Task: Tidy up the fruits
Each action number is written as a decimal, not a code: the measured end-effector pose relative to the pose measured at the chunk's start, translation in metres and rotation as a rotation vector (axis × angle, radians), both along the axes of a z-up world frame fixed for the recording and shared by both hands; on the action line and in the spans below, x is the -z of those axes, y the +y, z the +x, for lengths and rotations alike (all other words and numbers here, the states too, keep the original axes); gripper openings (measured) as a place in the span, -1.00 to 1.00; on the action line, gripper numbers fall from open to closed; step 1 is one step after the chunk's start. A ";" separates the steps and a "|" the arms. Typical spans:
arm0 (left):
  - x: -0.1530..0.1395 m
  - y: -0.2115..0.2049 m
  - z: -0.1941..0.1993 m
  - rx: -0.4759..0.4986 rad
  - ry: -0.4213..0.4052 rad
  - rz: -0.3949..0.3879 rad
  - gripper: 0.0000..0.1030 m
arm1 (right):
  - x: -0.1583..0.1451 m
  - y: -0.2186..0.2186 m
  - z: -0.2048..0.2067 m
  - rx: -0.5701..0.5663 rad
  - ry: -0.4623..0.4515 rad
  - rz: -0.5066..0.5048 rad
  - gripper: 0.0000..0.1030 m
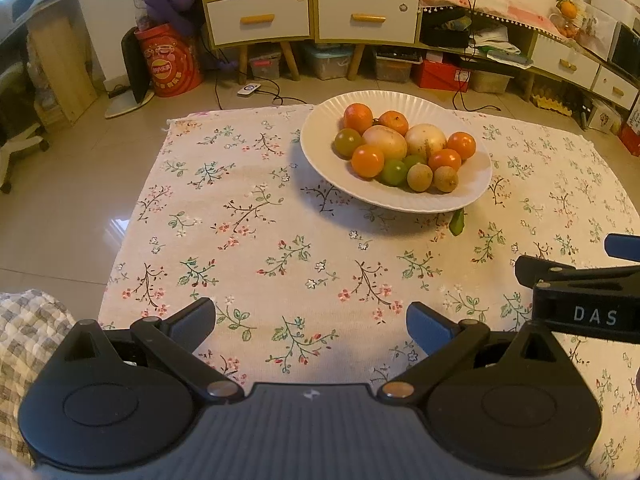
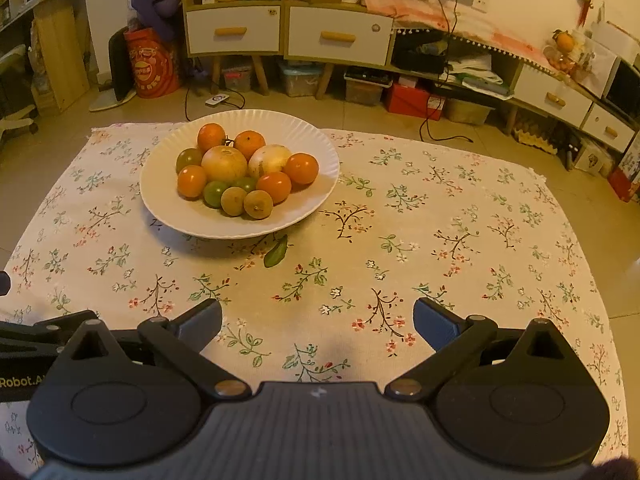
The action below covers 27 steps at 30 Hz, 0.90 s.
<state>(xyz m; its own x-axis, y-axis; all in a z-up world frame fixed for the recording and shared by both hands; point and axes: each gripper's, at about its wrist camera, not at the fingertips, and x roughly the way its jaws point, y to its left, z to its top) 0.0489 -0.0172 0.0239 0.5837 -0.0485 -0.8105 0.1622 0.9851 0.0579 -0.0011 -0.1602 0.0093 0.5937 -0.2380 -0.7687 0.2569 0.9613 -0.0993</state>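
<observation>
We saw all the fruits piled in one white plate [image 2: 168,216] on the floral cloth [image 2: 400,240], which seemed to lie on the floor rather than on a desk. In the plate: orange mandarins [image 2: 211,136] at the back, two big pale yellow fruits [image 2: 224,164] in the middle, orange-red round fruits [image 2: 274,187] to the sides, green ones [image 2: 215,194] low in the pile, two small brown fruits [image 2: 258,204] at the near edge. Everything leaned together toward the plate's centre, likely because the dished shape keeps round fruit from rolling off. A loose green leaf [image 2: 277,254] lay on the cloth just beside the plate's near rim, partly under it. The left tongs [image 1: 311,320] were spread wide apart and held nothing; the right tongs [image 2: 317,320] were likewise apart and empty. Both hung low over the bare near part of the cloth, well apart from the plate, side by side; the right tool's body showed at the right edge of the left view. We judged that pose as a neutral one, pointed at the plate so both cameras kept the fruit in sight. Fruit gathered in the plate fits a finished gathering; it equally fits a heap waiting to be sorted by kind. We could not tell which. No fruit lay loose on the cloth in either view.
</observation>
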 end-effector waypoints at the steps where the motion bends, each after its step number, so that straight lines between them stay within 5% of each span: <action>1: 0.000 0.000 0.000 0.000 0.000 0.000 0.74 | 0.000 0.000 0.000 0.000 0.000 -0.001 0.98; 27: 0.001 0.003 0.002 -0.020 0.004 -0.003 0.74 | 0.002 -0.001 0.000 0.002 0.010 0.009 0.99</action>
